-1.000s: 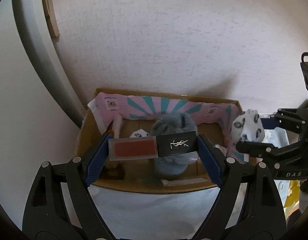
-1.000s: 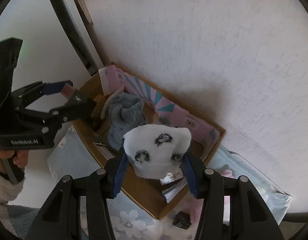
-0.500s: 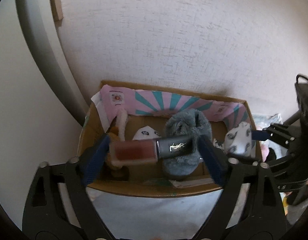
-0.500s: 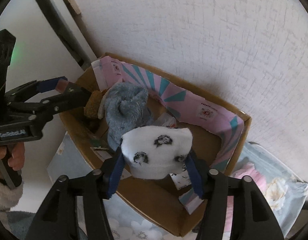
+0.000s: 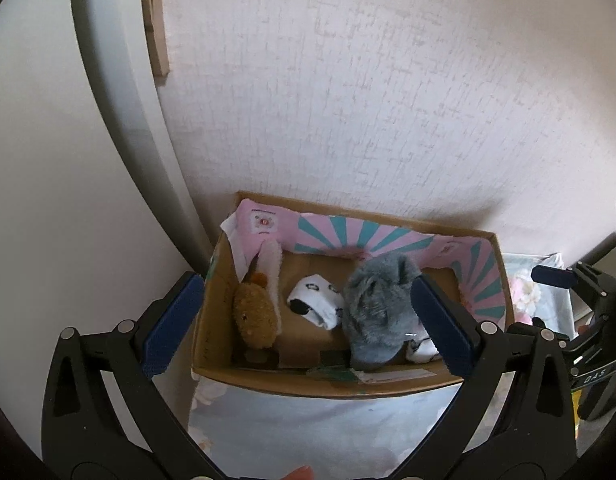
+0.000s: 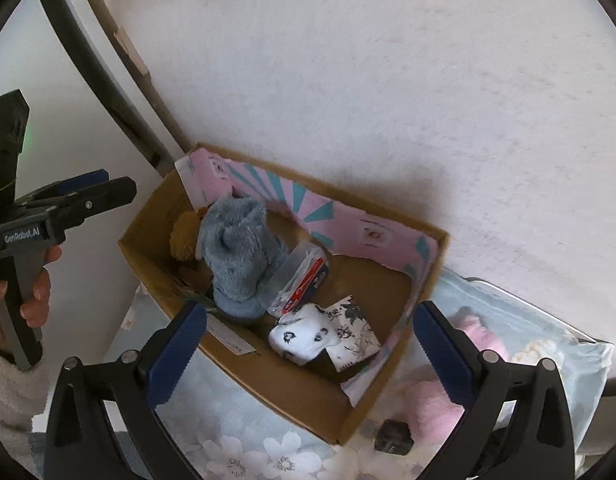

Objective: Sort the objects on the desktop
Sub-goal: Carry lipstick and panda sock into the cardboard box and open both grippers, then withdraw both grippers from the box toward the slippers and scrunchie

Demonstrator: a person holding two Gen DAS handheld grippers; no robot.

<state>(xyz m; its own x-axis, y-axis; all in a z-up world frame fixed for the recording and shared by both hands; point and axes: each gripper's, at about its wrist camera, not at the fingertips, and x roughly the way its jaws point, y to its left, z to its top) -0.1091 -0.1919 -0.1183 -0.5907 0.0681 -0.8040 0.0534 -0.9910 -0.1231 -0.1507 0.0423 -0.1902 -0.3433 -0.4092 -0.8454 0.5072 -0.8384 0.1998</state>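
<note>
A cardboard box point(image 5: 308, 384) with pink and teal lining stands against the wall; it also shows in the right wrist view point(image 6: 292, 396). Inside lie a grey fluffy sock point(image 5: 376, 312), a brown plush toy point(image 5: 254, 316) and a white patterned sock point(image 5: 316, 304). In the right wrist view a white patterned sock point(image 6: 304, 334) lies at the box's near right, by a clear packet point(image 6: 300, 280) and the grey sock point(image 6: 240, 256). My left gripper point(image 5: 308, 320) is open and empty above the box front. My right gripper point(image 6: 308, 352) is open and empty above the box.
The box sits on a pale floral cloth point(image 6: 236, 456). A pink plush point(image 6: 432, 412) and a small dark object point(image 6: 392, 436) lie right of the box. The textured wall point(image 5: 348, 100) is right behind it. A dark curved bar point(image 5: 120, 120) rises at left.
My left gripper opened and the lipstick tube it held is gone from its fingers. My right gripper opened and dropped the white patterned sock into the box.
</note>
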